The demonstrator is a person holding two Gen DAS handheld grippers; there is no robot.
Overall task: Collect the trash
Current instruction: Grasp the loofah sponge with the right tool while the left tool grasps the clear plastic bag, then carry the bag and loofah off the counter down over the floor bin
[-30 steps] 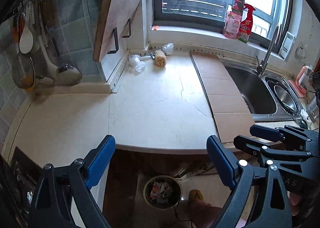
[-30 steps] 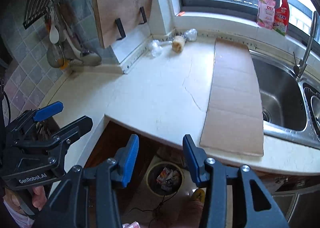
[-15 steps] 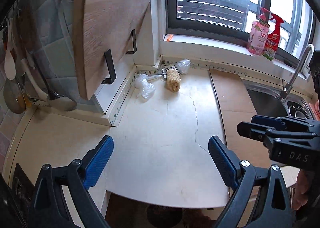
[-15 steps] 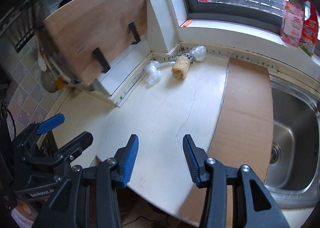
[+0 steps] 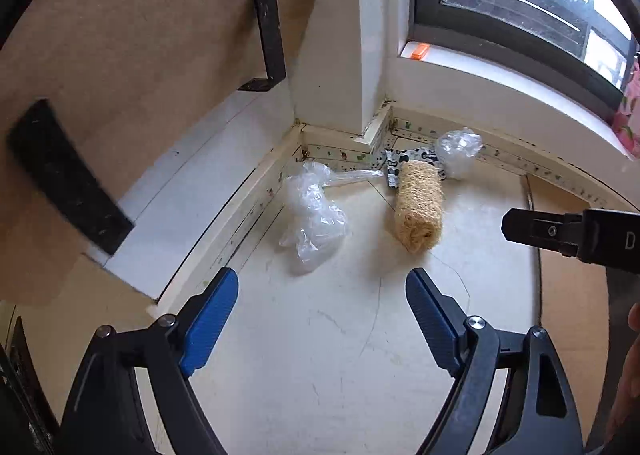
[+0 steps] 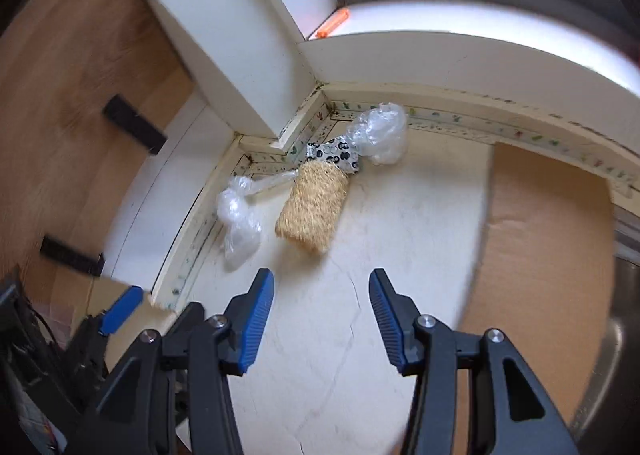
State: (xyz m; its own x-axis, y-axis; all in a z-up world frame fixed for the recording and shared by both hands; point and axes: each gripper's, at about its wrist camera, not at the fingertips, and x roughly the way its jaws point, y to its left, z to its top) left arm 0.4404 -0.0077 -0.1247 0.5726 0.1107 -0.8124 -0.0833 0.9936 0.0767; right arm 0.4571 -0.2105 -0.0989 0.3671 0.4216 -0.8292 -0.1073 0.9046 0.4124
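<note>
Straw-coloured roll: a tan, rough-fibred cylinder [image 5: 419, 207], lying on its side on the cream stone counter [image 5: 320, 335], one end toward the counter's back corner.
Patterned wrapper: a black-and-white printed scrap [image 5: 408, 159], tucked under the roll's far end, touching it.
Crumpled clear plastic bag: glossy and wrinkled [image 5: 314, 211], just left of the roll, with a thin twisted tail reaching toward the wrapper.
Second clear plastic wad: a rounder ball [image 5: 458, 151], behind and to the right of the roll, against the back edge strip.
Brown cardboard sheet: flat on the counter [image 6: 540, 239], well to the right of the roll.
Left gripper: blue-padded jaws [image 5: 322, 309] spread wide and empty, having just narrowed a little, hanging short of the roll and the bag.
Right gripper: jaws [image 6: 322, 307] apart and empty, having just widened slightly, in line with the roll but not touching it.
</note>
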